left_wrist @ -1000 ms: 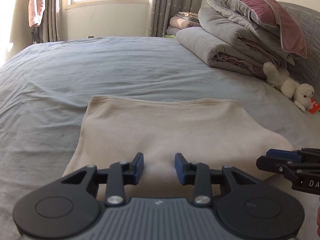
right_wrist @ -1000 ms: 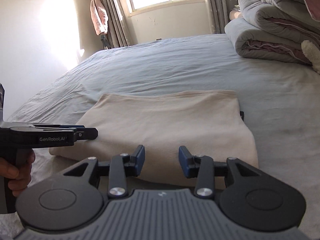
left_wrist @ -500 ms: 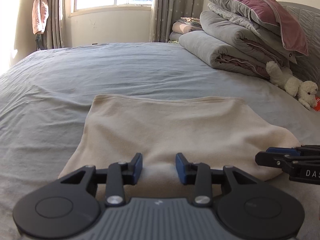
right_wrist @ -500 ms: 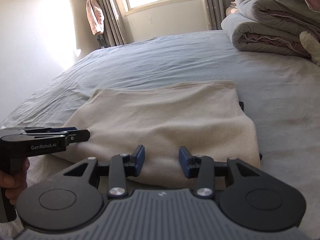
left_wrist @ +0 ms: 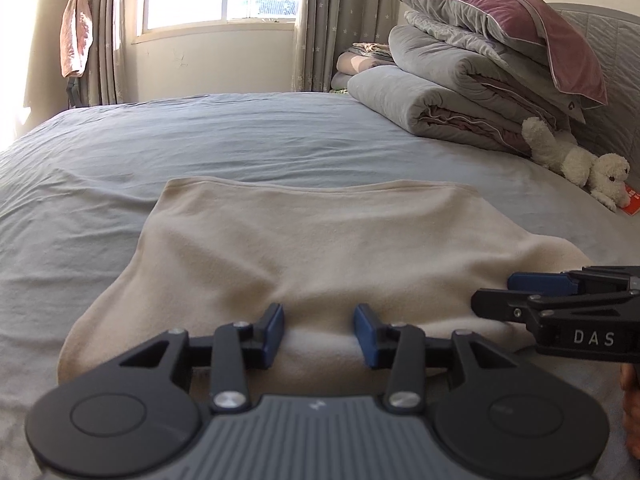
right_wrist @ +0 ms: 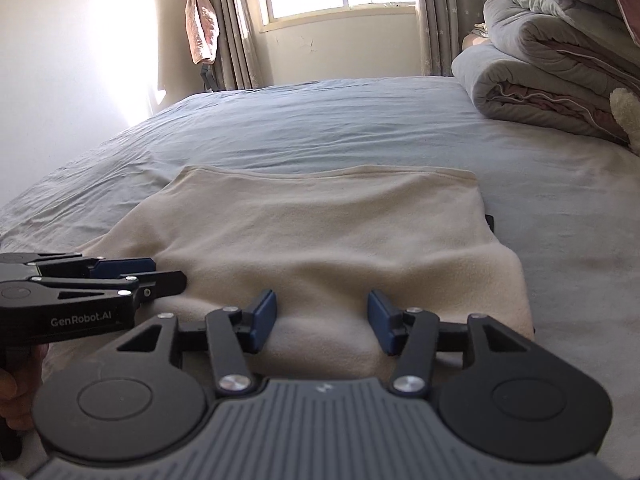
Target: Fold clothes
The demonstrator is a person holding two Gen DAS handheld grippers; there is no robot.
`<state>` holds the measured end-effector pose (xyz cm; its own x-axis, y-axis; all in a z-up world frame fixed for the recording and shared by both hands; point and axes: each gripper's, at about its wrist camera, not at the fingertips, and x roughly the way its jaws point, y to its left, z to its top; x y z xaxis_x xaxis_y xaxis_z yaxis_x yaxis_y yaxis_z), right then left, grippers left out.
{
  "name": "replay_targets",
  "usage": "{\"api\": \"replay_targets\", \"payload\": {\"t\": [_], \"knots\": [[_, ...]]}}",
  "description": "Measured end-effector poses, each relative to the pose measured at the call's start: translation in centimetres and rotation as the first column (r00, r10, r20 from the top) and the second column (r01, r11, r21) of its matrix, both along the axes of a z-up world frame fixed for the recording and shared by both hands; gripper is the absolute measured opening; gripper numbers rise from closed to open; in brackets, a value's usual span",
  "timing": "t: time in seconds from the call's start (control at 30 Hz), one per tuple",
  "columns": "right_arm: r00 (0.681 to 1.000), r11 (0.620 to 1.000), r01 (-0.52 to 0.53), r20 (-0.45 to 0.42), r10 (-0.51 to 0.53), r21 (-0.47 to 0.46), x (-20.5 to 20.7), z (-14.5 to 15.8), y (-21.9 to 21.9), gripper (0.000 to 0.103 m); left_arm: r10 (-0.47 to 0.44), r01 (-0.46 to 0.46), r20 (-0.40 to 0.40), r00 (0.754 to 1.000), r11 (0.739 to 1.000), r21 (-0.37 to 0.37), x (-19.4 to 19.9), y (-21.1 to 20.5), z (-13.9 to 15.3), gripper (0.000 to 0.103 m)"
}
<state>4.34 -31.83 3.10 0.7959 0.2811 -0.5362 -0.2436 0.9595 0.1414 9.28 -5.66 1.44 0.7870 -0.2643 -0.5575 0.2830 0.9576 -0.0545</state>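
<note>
A cream garment (left_wrist: 320, 248) (right_wrist: 328, 232) lies folded flat on the grey-blue bed sheet (left_wrist: 200, 140) (right_wrist: 320, 120). My left gripper (left_wrist: 319, 332) sits at the left part of its near edge, jaws opening, with a soft ridge of cloth between the blue pads and no visible pinch. My right gripper (right_wrist: 322, 320) sits at the right part of the same edge, jaws opening wider, with the near fold between them untouched. Each gripper shows side-on in the other's view: the right gripper (left_wrist: 516, 292) and the left gripper (right_wrist: 168, 274), both low over the cloth.
A pile of rolled grey quilts (left_wrist: 460, 92) (right_wrist: 552, 80) with a maroon pillow (left_wrist: 520, 28) fills the back right. A white plush toy (left_wrist: 576, 160) lies beside it. A small dark thing (right_wrist: 490, 222) peeks from under the garment's right edge. A pink cloth (left_wrist: 76, 44) hangs by the window.
The right gripper's jaws have spread clearly wider, the left's only a little. The left gripper has sunk slightly toward the bed. The garment lies as before.
</note>
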Motion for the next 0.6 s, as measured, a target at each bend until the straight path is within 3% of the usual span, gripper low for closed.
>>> {"api": "replay_targets", "payload": {"t": [0.13,0.23,0.4,0.6], "knots": [[0.993,0.993,0.114,-0.005,-0.115,-0.027,-0.4,0.5,-3.9,0.053,-0.003,0.003,0.005,1.000,1.000,-0.011,-0.1,0.2,-0.2,0.042],[0.992,0.990,0.121,-0.037,-0.119,0.068,-0.8,-0.3,-6.7,0.048,-0.004,0.004,0.010,1.000,1.000,0.001,-0.1,0.0,-0.2,0.042],[0.991,0.991,0.131,-0.042,-0.130,0.027,-1.0,-0.3,-5.6,0.048,-0.016,0.015,-0.018,1.000,0.999,-0.041,0.3,0.9,0.5,0.042],[0.990,0.989,0.132,-0.065,-0.127,0.066,-0.9,-0.1,-6.4,0.048,0.019,-0.022,-0.042,0.999,0.997,-0.069,0.0,3.4,1.4,0.042]]}}
